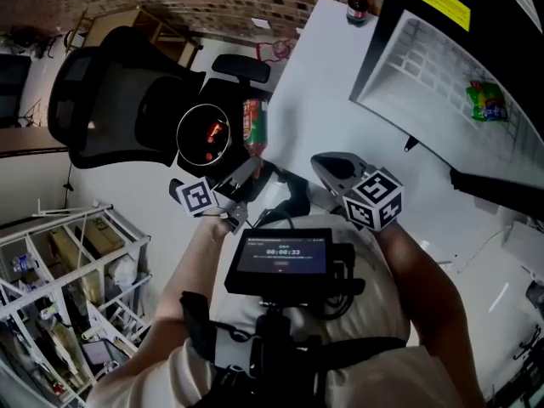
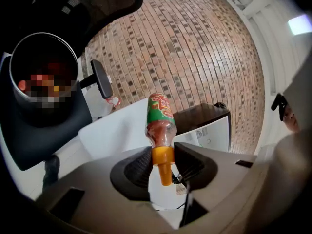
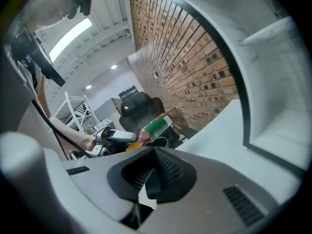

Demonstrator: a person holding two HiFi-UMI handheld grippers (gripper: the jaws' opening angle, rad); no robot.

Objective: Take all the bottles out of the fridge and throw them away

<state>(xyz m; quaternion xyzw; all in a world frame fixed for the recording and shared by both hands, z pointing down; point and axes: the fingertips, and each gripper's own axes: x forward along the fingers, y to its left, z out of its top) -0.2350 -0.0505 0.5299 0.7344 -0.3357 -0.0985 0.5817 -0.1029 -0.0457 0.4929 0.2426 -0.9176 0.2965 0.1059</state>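
A red sauce bottle (image 1: pixel 254 124) with a green label and an orange cap is held by its cap in my left gripper (image 1: pixel 248 167). In the left gripper view the bottle (image 2: pixel 160 123) points away from me, and the pads of the left gripper (image 2: pixel 163 165) press on the cap. It hangs next to the round black bin (image 1: pixel 181 127), whose wall (image 2: pixel 22 99) stands to the left. My right gripper (image 1: pixel 330 168) is over the white table with its jaws shut on nothing (image 3: pixel 155 172). From the right gripper view the bottle (image 3: pixel 157 127) shows in profile.
The bin rests on a black office chair (image 1: pixel 110 100). The open fridge (image 1: pixel 425 66) is at the upper right with a green packet (image 1: pixel 486 100) on its shelf. A dark bottle (image 1: pixel 358 7) stands at the far end of the white table (image 1: pixel 323 92). A metal rack (image 1: pixel 59 287) is at lower left.
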